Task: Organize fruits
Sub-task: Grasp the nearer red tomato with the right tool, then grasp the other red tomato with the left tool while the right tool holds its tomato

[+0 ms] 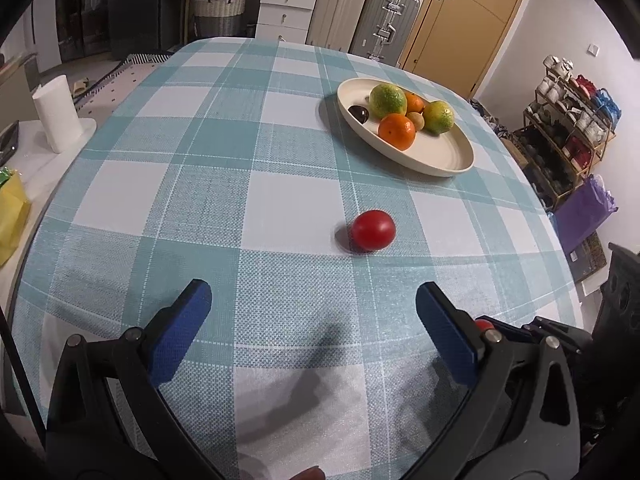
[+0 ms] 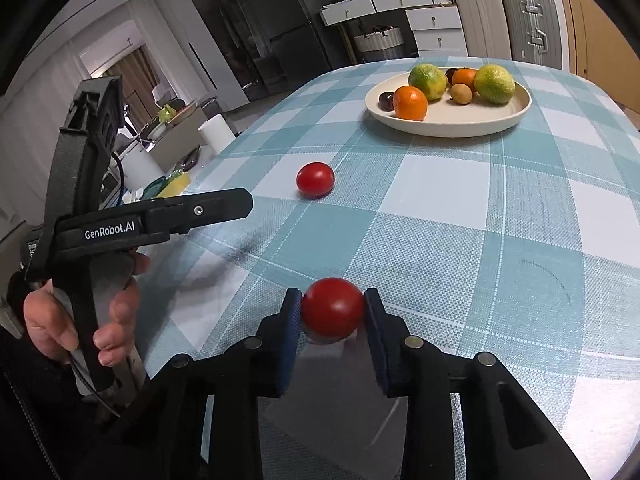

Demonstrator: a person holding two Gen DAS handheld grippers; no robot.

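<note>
A: Between the blue pads of the right gripper sits a red cherry tomato; both pads press its sides, so the gripper has it clamped. The fruit is low over the checked tablecloth; whether it touches the cloth I cannot tell.

B: Noted. Left gripper?

A: Left gripper stands wide, nothing between its pads, hanging over the table near the front edge. In the right wrist view its black body shows at the left side, held by a hand wrapped round the grip.

B: Loose fruit?

A: A second cherry tomato lies alone on the cloth, ahead of the left gripper and a little to its right, apart from both grippers. It rests between the grippers and the plate.

B: Plate contents?

A: Cream oval plate at the far right part of the table. On it: two green-yellow citrus fruits, two oranges, one small tan round fruit among them, and a dark, glossy fruit at the plate's left end. The right wrist view shows a second dark one behind the citrus.

B: Surroundings?

A: White paper roll stands off the table's left side. Suitcases and white drawers stand by the far wall.
</note>
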